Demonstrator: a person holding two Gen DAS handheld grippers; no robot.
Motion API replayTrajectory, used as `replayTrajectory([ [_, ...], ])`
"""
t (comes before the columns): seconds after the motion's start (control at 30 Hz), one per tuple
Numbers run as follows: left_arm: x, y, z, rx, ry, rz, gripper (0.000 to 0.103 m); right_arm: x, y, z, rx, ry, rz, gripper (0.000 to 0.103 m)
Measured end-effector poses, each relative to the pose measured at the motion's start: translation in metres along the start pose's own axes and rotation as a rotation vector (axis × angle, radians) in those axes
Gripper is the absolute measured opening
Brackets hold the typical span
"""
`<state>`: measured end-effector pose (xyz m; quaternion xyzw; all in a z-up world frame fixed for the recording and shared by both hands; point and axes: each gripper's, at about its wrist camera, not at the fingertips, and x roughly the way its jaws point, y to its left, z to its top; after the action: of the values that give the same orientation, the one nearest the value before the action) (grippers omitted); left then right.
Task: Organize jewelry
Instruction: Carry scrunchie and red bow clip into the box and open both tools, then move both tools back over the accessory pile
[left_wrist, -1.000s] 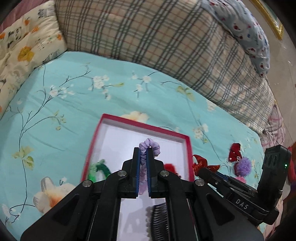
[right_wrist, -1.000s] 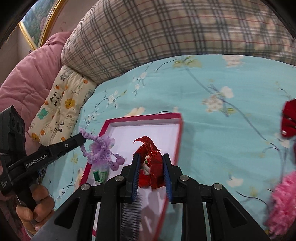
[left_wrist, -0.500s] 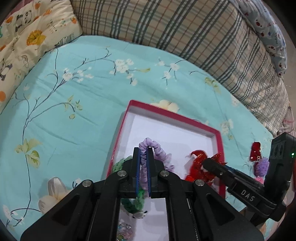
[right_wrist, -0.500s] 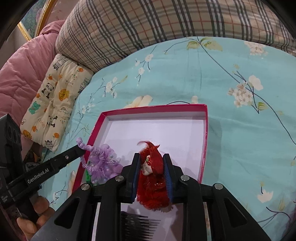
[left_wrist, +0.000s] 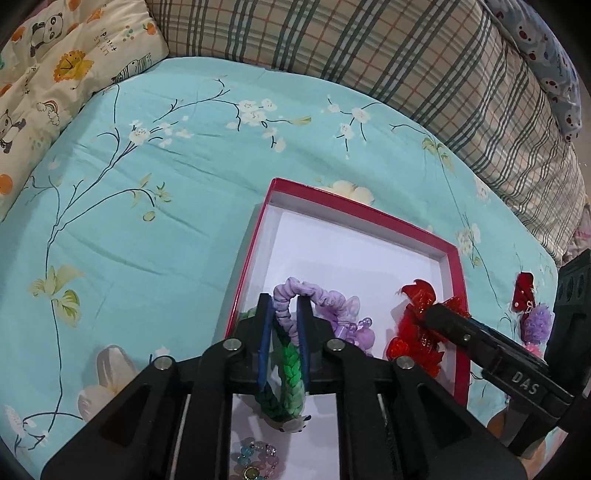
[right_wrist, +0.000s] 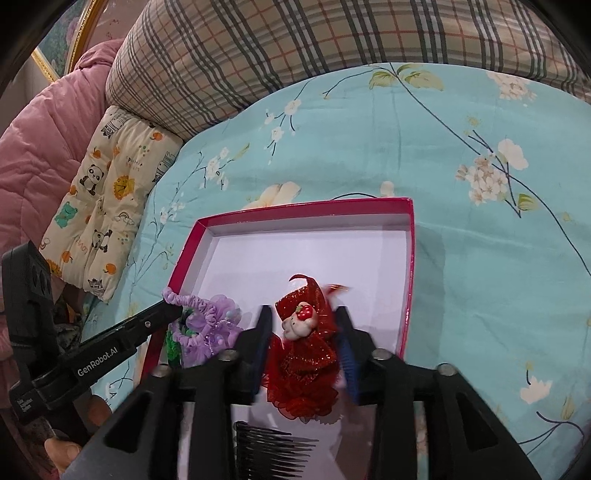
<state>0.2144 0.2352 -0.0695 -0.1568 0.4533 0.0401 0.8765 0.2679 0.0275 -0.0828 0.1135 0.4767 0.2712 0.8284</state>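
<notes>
Nearest in the left wrist view: bead bracelet (left_wrist: 255, 456) at the box's near end, then a green braided hair tie (left_wrist: 286, 380) running lengthwise toward the camera under the left gripper (left_wrist: 287, 314). Left gripper jaws have just been opening, now a narrow gap; the purple scrunchie (left_wrist: 314, 299) loops over and between the blue pads, looks loose on one side, contact unclear. The scrunchie's loop arcs from the fingertips to the right, ending at a purple beaded flower (left_wrist: 356, 328); all of this sits over the near-left part of the red box (left_wrist: 456, 295). Right wrist view: black comb (right_wrist: 273, 448) nearest, teeth pointing right, lying on the white box floor. The right gripper (right_wrist: 304, 325) has just been opening, jaws now clearly apart; the red bow clip (right_wrist: 306, 354) with a strawberry charm lies between them, pads not pressing on it. Bow's long axis runs near-to-far, its pointed tip aimed at the box's far wall; it rests in the near-right part of the box. Box long axis runs away from the cameras. Outside to the right, another red clip (left_wrist: 522, 291) and a purple pom-pom (left_wrist: 537, 319) on the teal floral sheet (left_wrist: 147, 240). Beyond: plaid pillow (right_wrist: 332, 40), cartoon cushion (right_wrist: 107, 184), pink quilt (right_wrist: 40, 129).
</notes>
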Motion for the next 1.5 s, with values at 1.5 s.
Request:
replayTrajectory([
  [1.5, -0.069, -0.154, -0.058, 0.216, 0.034, -0.218, 0.06, -0.223, -0.115, -0.097, 0.155, -0.184, -0.207, 0.058],
])
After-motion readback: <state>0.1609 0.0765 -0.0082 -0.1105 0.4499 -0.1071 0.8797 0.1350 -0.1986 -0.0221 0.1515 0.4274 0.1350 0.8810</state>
